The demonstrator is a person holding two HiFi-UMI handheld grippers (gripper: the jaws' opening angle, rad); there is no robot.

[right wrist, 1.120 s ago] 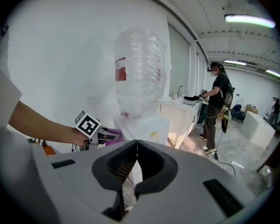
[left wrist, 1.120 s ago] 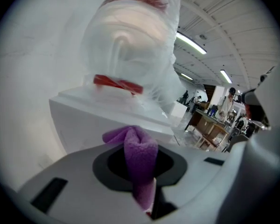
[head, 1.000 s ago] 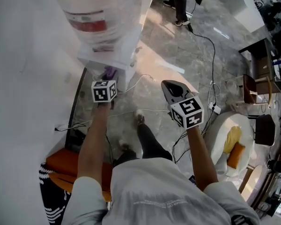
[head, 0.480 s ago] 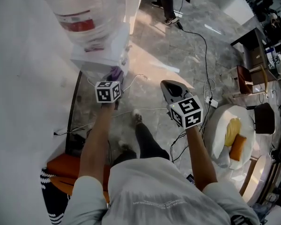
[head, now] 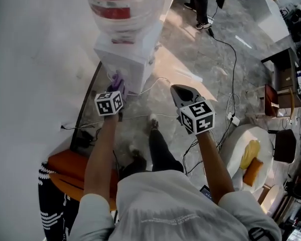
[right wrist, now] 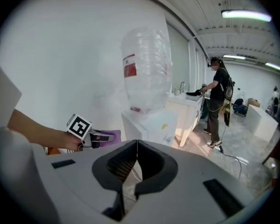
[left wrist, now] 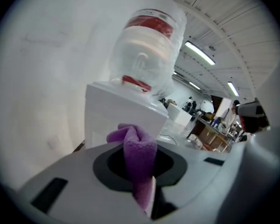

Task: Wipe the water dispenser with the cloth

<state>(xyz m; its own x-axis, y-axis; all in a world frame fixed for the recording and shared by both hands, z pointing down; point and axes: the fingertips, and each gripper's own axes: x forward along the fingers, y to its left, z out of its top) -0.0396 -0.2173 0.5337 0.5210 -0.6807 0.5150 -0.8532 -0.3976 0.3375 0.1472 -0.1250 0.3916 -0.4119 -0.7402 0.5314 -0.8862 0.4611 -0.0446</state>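
The white water dispenser [head: 133, 51] stands against the wall with a clear bottle [head: 121, 6] on top; it also shows as the dispenser [left wrist: 116, 115] and the dispenser [right wrist: 151, 125]. My left gripper [head: 116, 84] is shut on a purple cloth [head: 117, 81], held at the dispenser's near lower side; whether the cloth touches it I cannot tell. In the left gripper view the cloth [left wrist: 139, 157] bunches out between the jaws. My right gripper [head: 183, 95] hangs to the right over the floor, shut and empty, with the jaws [right wrist: 135, 155] pressed together.
Cables [head: 210, 129] trail across the marble floor. A round white table [head: 241, 144] with yellow and orange items sits at the right. An orange seat [head: 70, 169] is near the wall at lower left. A person [right wrist: 218, 101] stands by a counter beyond the dispenser.
The view has shifted, so the dispenser now sits further right and lower in the head view. The left gripper with the cloth stays beside the dispenser's lower side. The right gripper has barely moved.
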